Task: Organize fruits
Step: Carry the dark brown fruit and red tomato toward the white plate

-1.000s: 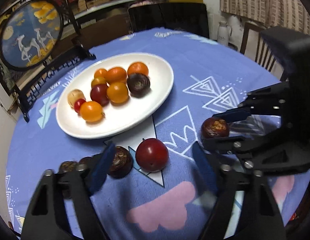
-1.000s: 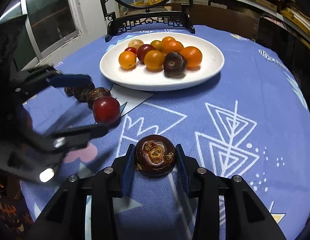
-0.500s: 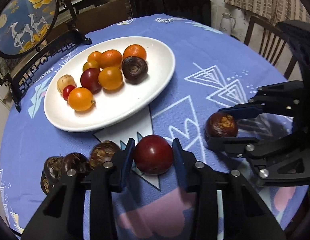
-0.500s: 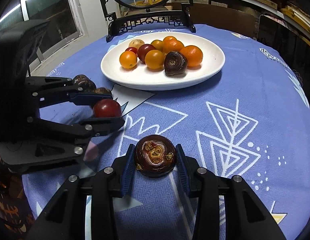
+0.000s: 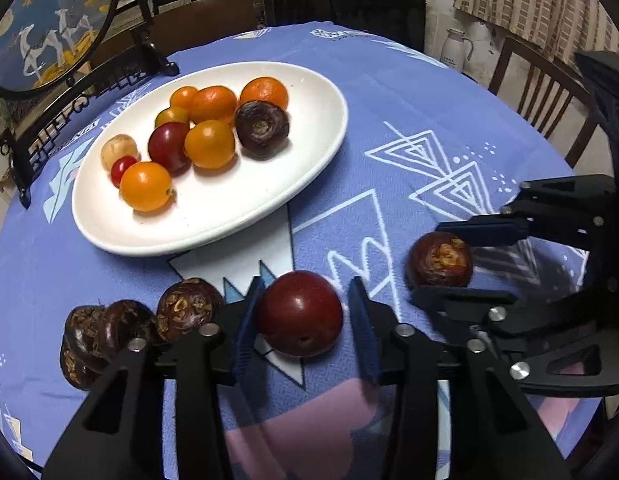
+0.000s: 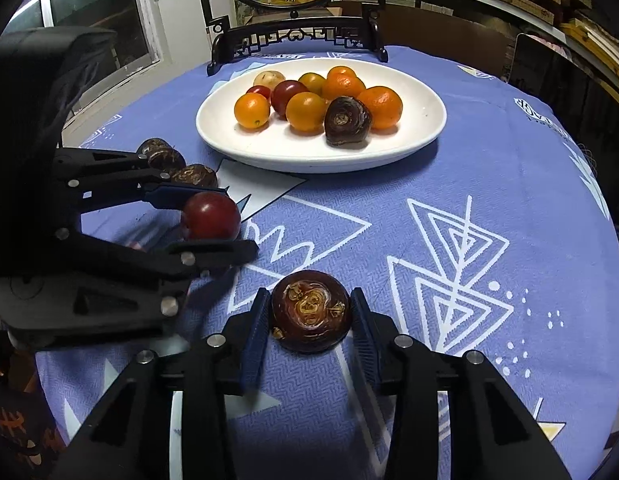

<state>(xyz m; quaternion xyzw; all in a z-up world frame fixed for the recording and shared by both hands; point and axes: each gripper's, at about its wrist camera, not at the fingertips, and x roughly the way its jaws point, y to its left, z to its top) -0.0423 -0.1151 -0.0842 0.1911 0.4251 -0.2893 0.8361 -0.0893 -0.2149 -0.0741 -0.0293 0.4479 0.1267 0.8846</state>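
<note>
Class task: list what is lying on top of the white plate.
On the white plate: six orange fruits, one dark red fruit, a small red one, a pale tan one and a dark brown water chestnut. Anything hidden behind them cannot be seen.

One white plate (image 5: 309, 184) sits on the tabletop (image 5: 389, 80), and it carries ten fruits: six orange ones (image 5: 209, 144), two dark red (image 5: 168, 146), one pale (image 5: 118, 151), one dark brown (image 5: 262, 129). Off the plate, one red fruit (image 5: 299, 313) and at least four brown ones: one alone (image 5: 438, 260), a cluster of three or so (image 5: 121, 328) near the tabletop's left edge. Two hand-held grippers are in play: left (image 5: 301, 332), right (image 6: 309, 324).
</note>
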